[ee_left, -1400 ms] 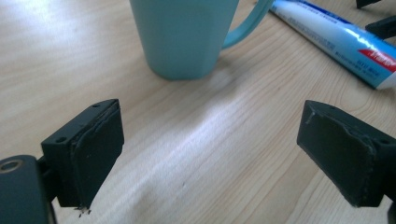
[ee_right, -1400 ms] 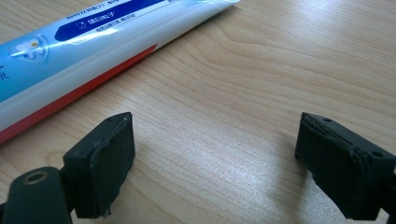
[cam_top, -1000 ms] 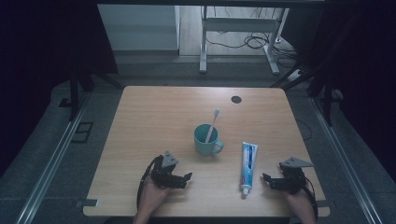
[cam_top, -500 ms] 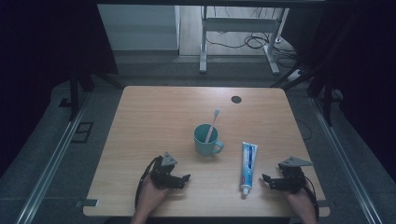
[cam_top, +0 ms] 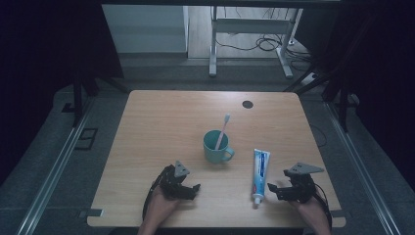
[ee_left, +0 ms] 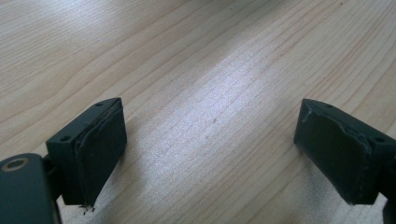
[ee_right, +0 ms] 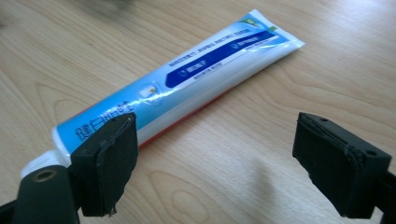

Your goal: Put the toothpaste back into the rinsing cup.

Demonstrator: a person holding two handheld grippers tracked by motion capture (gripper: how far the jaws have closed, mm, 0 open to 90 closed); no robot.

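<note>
Pale wooden tabletop (cam_top: pixel 161 127): right tongs (cam_top: pixel 274 188) are sitting spread at three o'clock of the blue-and-white toothpaste tube (cam_top: pixel 260 174), lining up; left tongs (cam_top: pixel 192 188) are gaping empty.

Toothpaste tube (ee_right: pixel 187 79) lying flat on wooden table (ee_right: pixel 261 140), right tongs (ee_right: pixel 215 163) spread wide (nothing between).

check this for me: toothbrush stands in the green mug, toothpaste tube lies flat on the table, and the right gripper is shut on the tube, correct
Not quite. The right gripper is open, not shut on the toothpaste tube: the right gripper view shows its jaws wide apart, with the tube lying beyond the left-hand jaw. The rest holds: the toothbrush stands in the green mug, and the tube lies flat on the table.
</note>
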